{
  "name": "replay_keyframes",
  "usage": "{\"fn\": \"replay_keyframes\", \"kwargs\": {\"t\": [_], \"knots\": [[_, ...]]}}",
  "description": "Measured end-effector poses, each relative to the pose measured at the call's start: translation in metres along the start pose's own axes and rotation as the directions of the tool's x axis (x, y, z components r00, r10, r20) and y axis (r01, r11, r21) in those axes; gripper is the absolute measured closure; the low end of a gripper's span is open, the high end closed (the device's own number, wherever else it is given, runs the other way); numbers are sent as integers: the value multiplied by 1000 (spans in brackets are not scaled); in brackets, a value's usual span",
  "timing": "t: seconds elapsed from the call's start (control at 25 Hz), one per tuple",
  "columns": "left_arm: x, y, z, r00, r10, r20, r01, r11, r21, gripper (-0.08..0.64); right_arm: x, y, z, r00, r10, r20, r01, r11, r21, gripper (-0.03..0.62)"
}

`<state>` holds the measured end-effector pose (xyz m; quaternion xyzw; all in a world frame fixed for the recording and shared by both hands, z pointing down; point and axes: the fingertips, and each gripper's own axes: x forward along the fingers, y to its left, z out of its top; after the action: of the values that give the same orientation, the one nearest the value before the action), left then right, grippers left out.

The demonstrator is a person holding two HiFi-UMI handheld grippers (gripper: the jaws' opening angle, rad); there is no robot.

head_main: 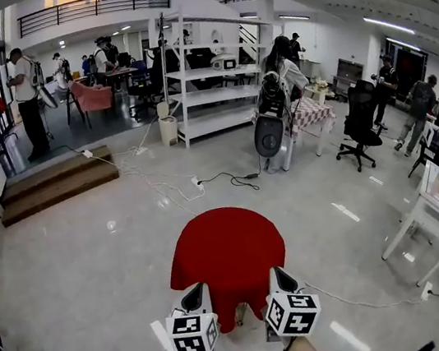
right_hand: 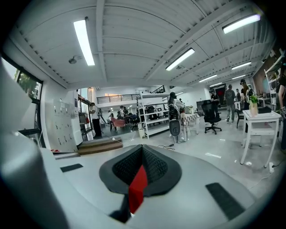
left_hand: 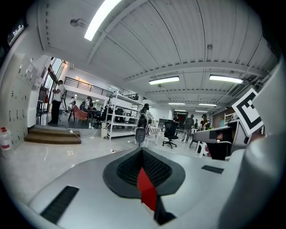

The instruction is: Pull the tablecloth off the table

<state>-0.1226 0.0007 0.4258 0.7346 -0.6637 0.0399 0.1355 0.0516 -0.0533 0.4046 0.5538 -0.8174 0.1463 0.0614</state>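
Note:
A red tablecloth [head_main: 224, 253] drapes over a small round table right below me in the head view. My left gripper [head_main: 196, 293] and right gripper [head_main: 280, 275] sit side by side at the cloth's near edge, pointing away from me. In the left gripper view the jaws are shut, with a strip of the red cloth [left_hand: 146, 190] pinched between the black pads. The right gripper view shows the same, a fold of the red cloth [right_hand: 137, 190] clamped between its closed pads. The table itself is hidden under the cloth.
Cables [head_main: 204, 183] run over the glossy floor beyond the table. A white shelf rack [head_main: 212, 80] and a black fan [head_main: 269, 133] stand further back. At the right are a white table [head_main: 434, 210] and an office chair [head_main: 359, 126]. A wooden step [head_main: 54, 185] lies at the far left. Several people stand around.

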Motion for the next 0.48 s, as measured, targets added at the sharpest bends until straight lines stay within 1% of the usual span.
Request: {"fn": "replay_keyframes", "kwargs": {"t": [0.28,0.48], "knots": [[18,-4,6,1000,11,-8,-11,1000,13,545,17,-15,7,1000,18,-8,-18,1000,18,568],[26,-2,-2,1000,11,-28,-10,1000,23,545,24,-30,-2,1000,-5,-26,6,999,45,568]]}}
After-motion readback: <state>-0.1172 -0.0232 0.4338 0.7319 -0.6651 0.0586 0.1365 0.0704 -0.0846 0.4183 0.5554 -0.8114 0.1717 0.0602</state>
